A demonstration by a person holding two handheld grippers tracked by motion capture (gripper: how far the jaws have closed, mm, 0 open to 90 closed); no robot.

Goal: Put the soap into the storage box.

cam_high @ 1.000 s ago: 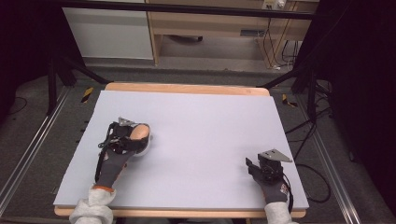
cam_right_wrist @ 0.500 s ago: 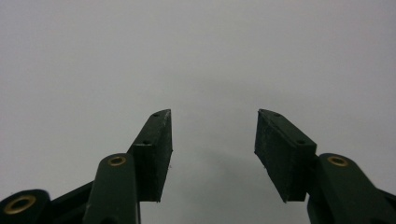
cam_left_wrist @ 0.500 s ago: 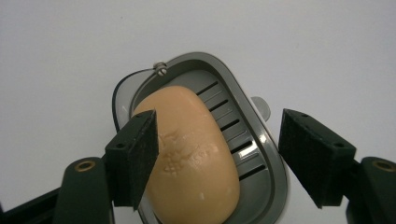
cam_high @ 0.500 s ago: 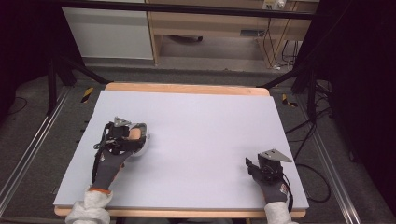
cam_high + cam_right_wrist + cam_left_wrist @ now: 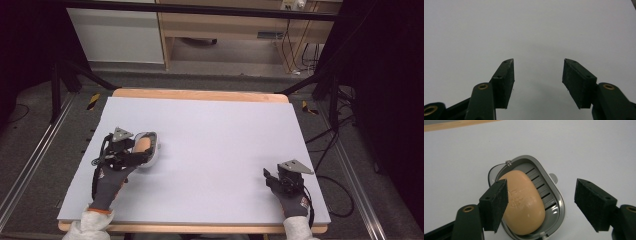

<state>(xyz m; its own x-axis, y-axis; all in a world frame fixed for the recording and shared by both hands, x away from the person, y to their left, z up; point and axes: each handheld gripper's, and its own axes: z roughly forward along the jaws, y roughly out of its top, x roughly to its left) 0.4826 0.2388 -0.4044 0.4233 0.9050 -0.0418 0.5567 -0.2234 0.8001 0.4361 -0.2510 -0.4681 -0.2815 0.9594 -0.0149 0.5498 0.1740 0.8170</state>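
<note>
Table (image 5: 210,150): left claw (image 5: 541,202) pad hides soap (image 5: 524,202) edge.

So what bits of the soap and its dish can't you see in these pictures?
- Left gripper view: the soap covers much of the soap dish floor, and one black pad of the left gripper hides the soap's near side.
- Left gripper view: the stamped marks on the soap are too faint to read.
- High view: the left gripper and gloved hand cover part of the dish.
</note>
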